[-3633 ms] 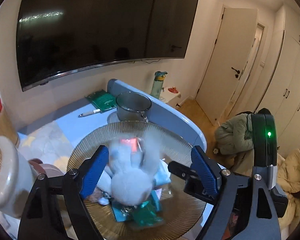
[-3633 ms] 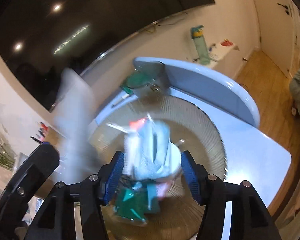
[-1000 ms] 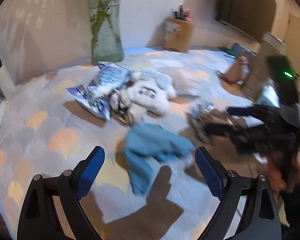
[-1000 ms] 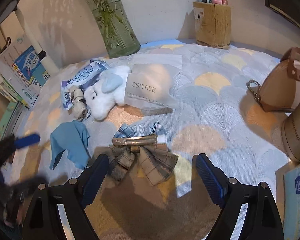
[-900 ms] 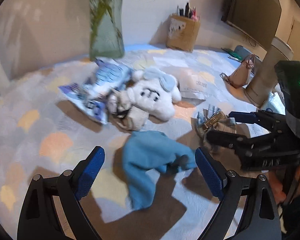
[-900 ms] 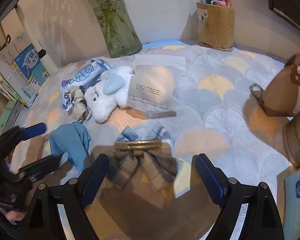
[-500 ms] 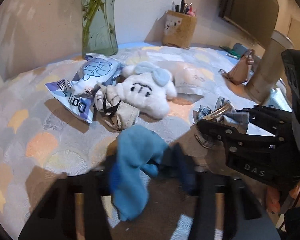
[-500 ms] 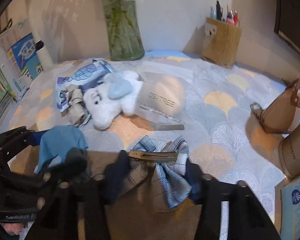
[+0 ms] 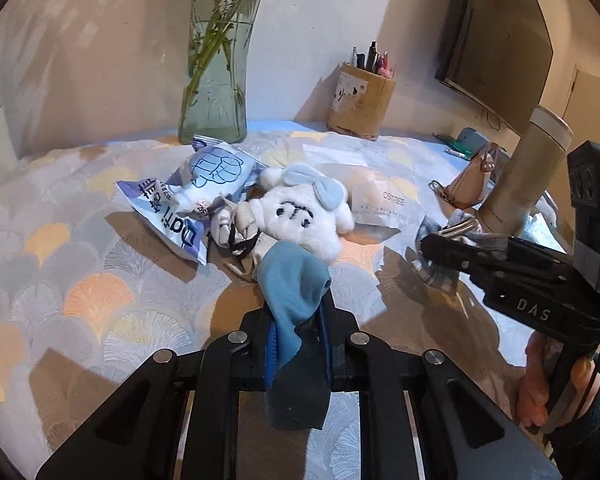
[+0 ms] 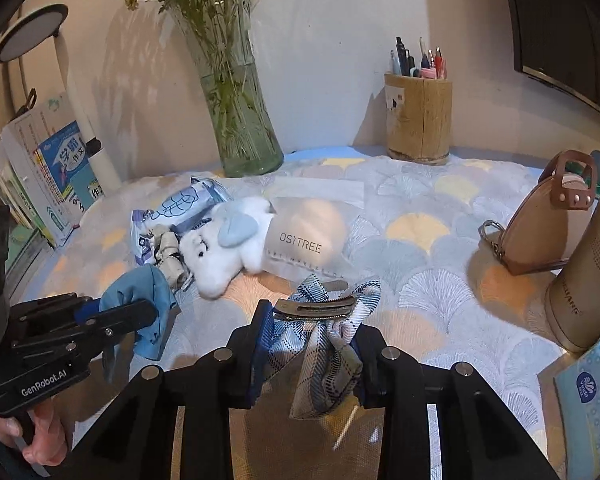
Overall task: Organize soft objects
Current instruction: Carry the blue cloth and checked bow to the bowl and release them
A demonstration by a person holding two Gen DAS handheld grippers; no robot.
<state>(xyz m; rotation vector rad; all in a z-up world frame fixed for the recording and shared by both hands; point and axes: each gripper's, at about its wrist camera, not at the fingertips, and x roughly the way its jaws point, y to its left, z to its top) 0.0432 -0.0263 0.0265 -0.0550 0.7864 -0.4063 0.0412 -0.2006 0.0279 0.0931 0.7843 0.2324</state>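
My left gripper (image 9: 298, 344) is shut on a blue cloth (image 9: 292, 292) and holds it just above the patterned tablecloth (image 9: 80, 280); the cloth also shows in the right wrist view (image 10: 140, 296). My right gripper (image 10: 308, 352) is shut on a plaid bow hair clip (image 10: 324, 332), lifted off the cloth. A white plush toy (image 9: 300, 216) with blue ears, a beige rolled sock bundle (image 9: 236, 232), a blue-white snack packet (image 9: 188, 200) and a white OSITREE pouch (image 10: 308, 236) lie in a heap further back.
A glass vase (image 10: 240, 120) with stems and a pen holder (image 10: 418, 116) stand by the wall. A tan leather pouch (image 10: 548, 232), a beige bottle (image 10: 584, 288) and a tissue pack (image 10: 596, 392) are at the right. Books (image 10: 48, 168) lean at the left.
Both grippers closed: the left took hold of the blue cloth, the right took hold of the plaid bow, and both items are now raised off the tablecloth.
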